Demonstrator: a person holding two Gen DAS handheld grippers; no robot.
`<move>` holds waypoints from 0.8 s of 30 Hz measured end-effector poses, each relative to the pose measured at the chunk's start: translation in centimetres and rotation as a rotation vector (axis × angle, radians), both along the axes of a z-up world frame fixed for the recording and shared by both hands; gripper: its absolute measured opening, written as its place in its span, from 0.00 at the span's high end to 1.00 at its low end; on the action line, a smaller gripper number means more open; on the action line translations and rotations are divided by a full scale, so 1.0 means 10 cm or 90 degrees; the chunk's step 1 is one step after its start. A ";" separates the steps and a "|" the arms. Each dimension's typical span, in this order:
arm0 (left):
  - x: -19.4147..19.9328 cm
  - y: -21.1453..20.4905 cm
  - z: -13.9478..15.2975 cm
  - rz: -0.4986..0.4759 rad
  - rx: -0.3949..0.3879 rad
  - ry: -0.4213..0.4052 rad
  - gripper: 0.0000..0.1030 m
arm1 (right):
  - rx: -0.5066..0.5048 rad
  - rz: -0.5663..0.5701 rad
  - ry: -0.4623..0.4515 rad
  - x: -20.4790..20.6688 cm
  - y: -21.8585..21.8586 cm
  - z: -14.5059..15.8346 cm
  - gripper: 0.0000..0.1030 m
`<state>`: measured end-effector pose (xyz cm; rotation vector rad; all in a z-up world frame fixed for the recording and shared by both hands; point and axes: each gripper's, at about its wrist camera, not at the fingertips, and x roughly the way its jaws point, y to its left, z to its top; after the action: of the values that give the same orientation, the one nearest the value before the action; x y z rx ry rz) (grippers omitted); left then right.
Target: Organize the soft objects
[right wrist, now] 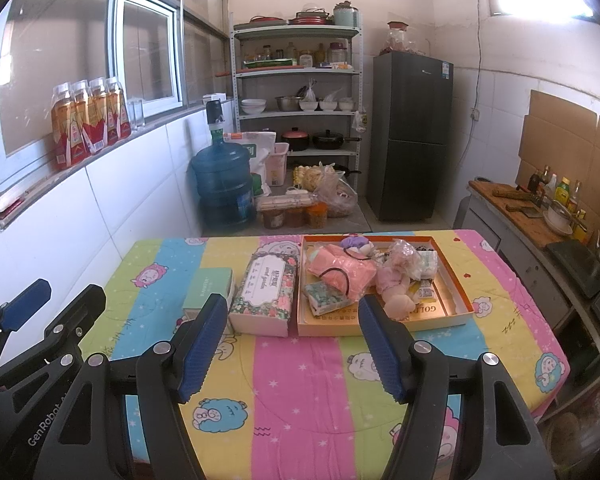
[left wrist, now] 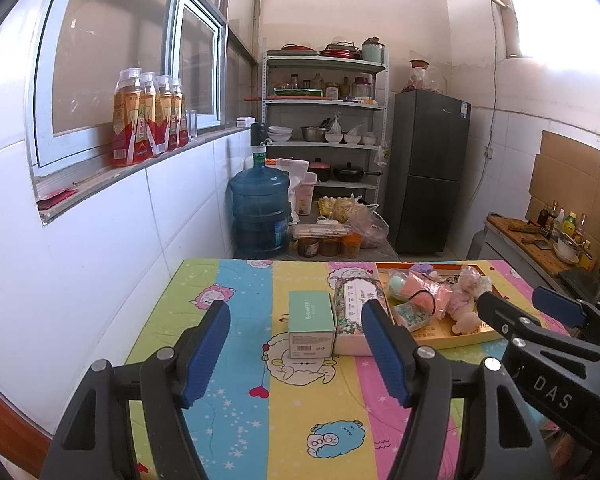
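1. Left wrist view: the left gripper [left wrist: 296, 354] is hanging over the striped cartoon tablecloth [left wrist: 236, 400], its blue pads spread apart and gripping nothing
2. Just beyond it a mint green box [left wrist: 311, 326] is standing on the cloth, touching the floral box [left wrist: 353, 316] on its right
3. Right of the floral box the orange tray [left wrist: 473, 334] is holding the soft objects [left wrist: 431, 292]: pink pouches, a plush toy and small packets heaped together
4. The right gripper [left wrist: 517, 308] is reaching in over the near right corner of the tray, jaws apart and empty, hiding part of the tray's edge
5. Behind the table a blue water jug [left wrist: 260, 212], a metal shelf [left wrist: 325, 120] and a dark fridge [left wrist: 429, 168] are standing
6. Right wrist view: the right gripper [right wrist: 292, 346] is hovering released before the tray [right wrist: 455, 280], its right pad covering the tray's near edge
7. The soft objects [right wrist: 351, 276] are lying piled inside the tray; the floral box [right wrist: 266, 292] is sitting just left of it, then the mint green box [right wrist: 208, 288]
8. The left gripper [right wrist: 58, 300] is showing at far left of the tray, open, over the cloth's [right wrist: 300, 380] edge
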<state>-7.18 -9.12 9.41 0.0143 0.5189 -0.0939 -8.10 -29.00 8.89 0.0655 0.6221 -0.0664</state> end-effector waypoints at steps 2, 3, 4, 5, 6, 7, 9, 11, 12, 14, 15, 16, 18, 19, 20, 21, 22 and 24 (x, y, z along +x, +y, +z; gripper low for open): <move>0.00 0.00 0.00 0.000 0.000 0.000 0.34 | 0.001 0.000 0.000 0.00 0.00 -0.01 0.32; 0.00 0.01 0.00 0.000 0.000 0.000 0.34 | 0.000 0.000 0.000 0.01 0.00 -0.01 0.32; 0.00 0.01 0.00 0.000 0.000 0.000 0.34 | 0.000 0.000 0.000 0.00 0.00 -0.01 0.32; 0.00 0.01 0.00 0.000 0.001 0.000 0.34 | 0.000 0.000 0.000 0.01 0.00 -0.01 0.32; 0.00 0.01 0.00 0.000 0.000 0.000 0.34 | 0.000 0.001 0.000 0.01 0.00 -0.01 0.32; 0.00 0.01 0.00 0.000 0.000 0.000 0.34 | 0.000 0.000 0.000 0.01 0.00 -0.01 0.32; 0.00 0.01 0.00 0.000 0.000 0.000 0.34 | 0.000 0.001 0.000 0.01 0.00 -0.01 0.32; 0.01 0.01 0.00 0.000 0.000 0.000 0.34 | 0.000 0.000 0.000 0.01 0.01 -0.01 0.32; 0.01 0.01 0.00 0.000 0.000 0.000 0.34 | 0.000 0.000 0.000 0.01 0.01 -0.01 0.32; 0.01 0.01 0.00 -0.001 0.000 0.000 0.34 | 0.000 0.000 0.001 0.01 0.01 -0.01 0.32; 0.01 0.02 0.00 0.000 0.000 0.000 0.34 | 0.000 0.000 0.000 0.01 0.01 0.00 0.32; 0.01 0.01 0.00 0.000 0.000 0.000 0.34 | 0.000 0.000 0.000 0.01 0.01 -0.01 0.32; 0.01 0.02 0.00 0.000 0.000 0.000 0.34 | 0.000 0.000 0.000 0.01 0.01 -0.01 0.32; 0.01 0.01 0.00 0.000 0.000 0.000 0.34 | 0.000 0.000 0.001 0.01 0.01 -0.01 0.32; 0.01 0.01 0.00 -0.001 0.000 0.000 0.34 | 0.000 0.000 0.001 0.01 0.01 -0.01 0.32; 0.01 0.01 0.01 0.000 0.000 0.000 0.34 | 0.000 0.000 0.000 0.01 0.01 0.00 0.32; 0.01 0.02 0.00 0.000 0.000 0.000 0.34 | 0.001 0.000 0.000 0.01 0.01 -0.01 0.32; 0.01 0.02 0.00 0.000 0.000 0.001 0.34 | 0.000 0.000 0.000 0.01 0.01 -0.01 0.32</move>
<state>-7.06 -8.94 9.44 0.0147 0.5201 -0.0943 -8.03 -28.90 8.83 0.0655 0.6227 -0.0665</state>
